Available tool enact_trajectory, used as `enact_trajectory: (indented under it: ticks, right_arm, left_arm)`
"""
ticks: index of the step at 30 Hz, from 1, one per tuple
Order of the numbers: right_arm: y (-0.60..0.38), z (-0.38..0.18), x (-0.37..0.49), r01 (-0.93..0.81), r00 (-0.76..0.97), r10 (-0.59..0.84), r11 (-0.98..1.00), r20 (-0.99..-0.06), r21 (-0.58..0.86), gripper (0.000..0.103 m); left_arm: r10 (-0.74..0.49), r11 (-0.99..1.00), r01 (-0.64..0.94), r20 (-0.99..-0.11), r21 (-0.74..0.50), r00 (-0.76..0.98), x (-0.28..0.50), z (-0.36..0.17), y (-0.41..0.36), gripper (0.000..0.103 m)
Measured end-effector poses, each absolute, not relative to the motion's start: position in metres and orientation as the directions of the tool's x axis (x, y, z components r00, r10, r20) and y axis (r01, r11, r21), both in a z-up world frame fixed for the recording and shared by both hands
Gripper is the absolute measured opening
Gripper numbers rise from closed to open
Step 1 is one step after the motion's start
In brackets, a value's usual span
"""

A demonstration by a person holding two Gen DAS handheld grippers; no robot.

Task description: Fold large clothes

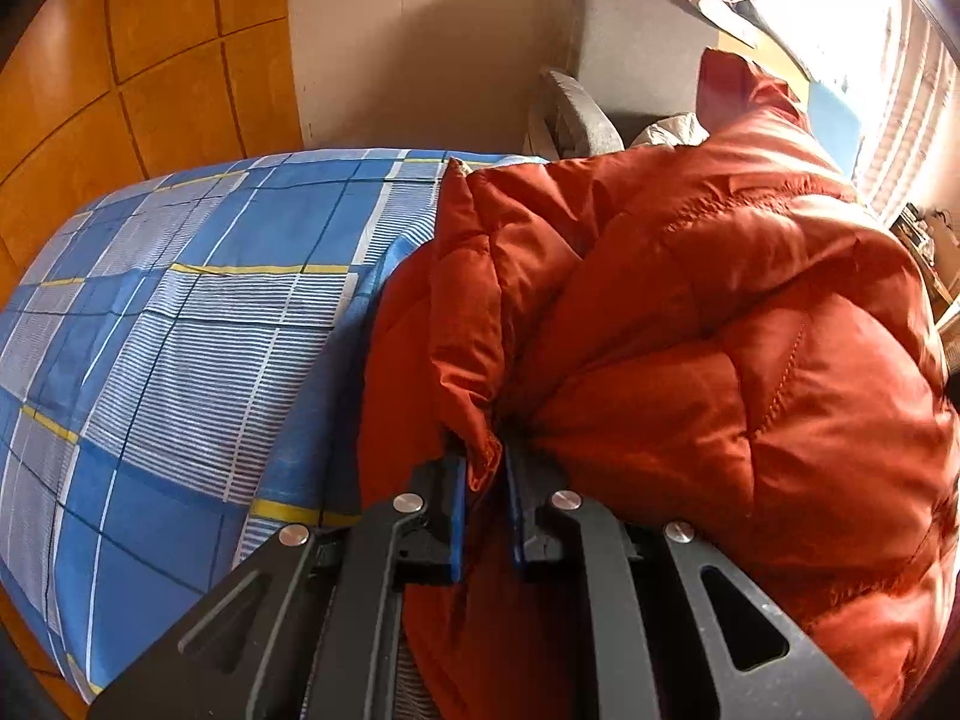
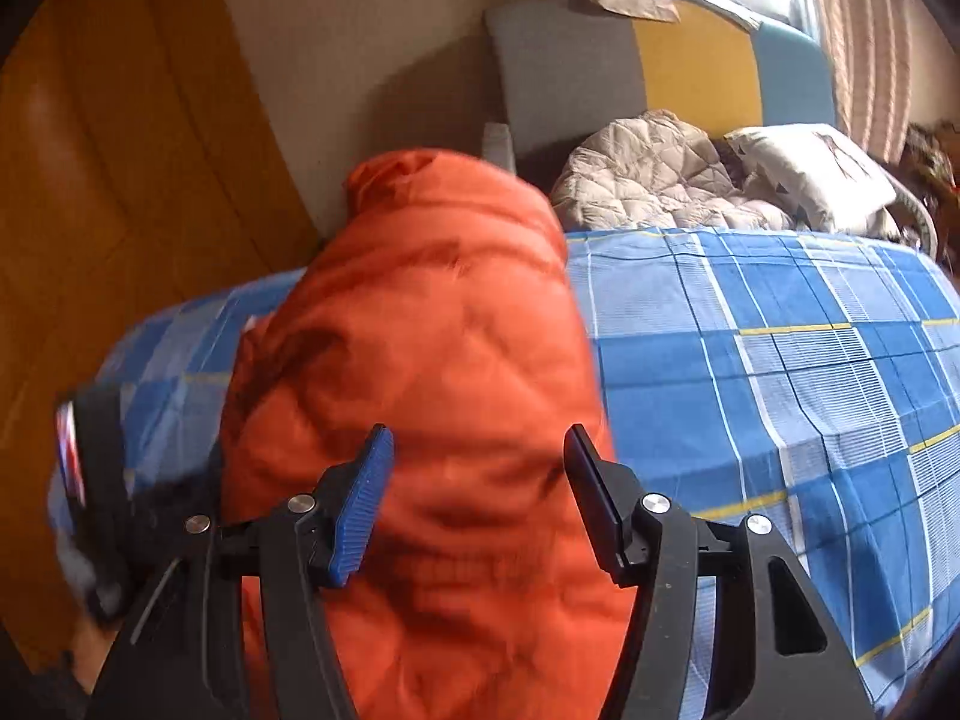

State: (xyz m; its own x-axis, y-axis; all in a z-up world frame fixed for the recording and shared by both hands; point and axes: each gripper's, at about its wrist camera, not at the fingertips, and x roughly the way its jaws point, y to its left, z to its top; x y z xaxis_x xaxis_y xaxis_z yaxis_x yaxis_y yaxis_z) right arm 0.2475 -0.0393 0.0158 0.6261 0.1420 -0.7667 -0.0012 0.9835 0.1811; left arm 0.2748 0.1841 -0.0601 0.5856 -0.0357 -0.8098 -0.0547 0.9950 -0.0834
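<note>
While the left gripper [image 1: 483, 468] pinches a gathered fold of the orange puffer jacket [image 1: 690, 312] between its blue pads, the right gripper [image 2: 477, 480] hangs over the garment with its fingers wide and nothing between them. The jacket lies bunched on the blue plaid bedsheet [image 1: 180, 324], heaped rather than flat, so the fold looks only partly made. Slippery quilted fabric is the likely trouble: the narrow pinch holds only a small tuck, which could slide out if pulled hard, and with one side free the bulky padding may spring back open. A pale quilted garment [image 2: 654, 180] and a patterned pillow [image 2: 822, 174] crowd the far edge of the bed before a grey, yellow and blue headboard [image 2: 690, 66], limiting room to spread the jacket that way.
</note>
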Motion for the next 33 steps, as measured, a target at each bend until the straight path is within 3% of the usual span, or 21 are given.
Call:
enact_trajectory:
  ticks: [18,31,33]
  right_arm:
    - [-0.001,-0.033,0.288,0.056,0.593,-0.006,0.998,-0.805,0.033,0.061]
    - [0.001,-0.043,0.287,0.001,0.578,0.002,1.000,-0.816,0.004,0.061]
    - [-0.015,-0.030,0.276,-0.020,0.579,0.060,0.998,-0.813,0.059,0.087]
  left_arm:
    - [-0.063,0.991,-0.058,-0.806,-0.120,0.589,0.279,-0.079,0.194,0.009]
    - [-0.035,0.992,-0.073,-0.788,-0.101,0.614,0.275,-0.083,0.193,0.008]
    - [-0.033,0.992,-0.074,-0.785,-0.100,0.618,0.273,-0.082,0.193,0.009]
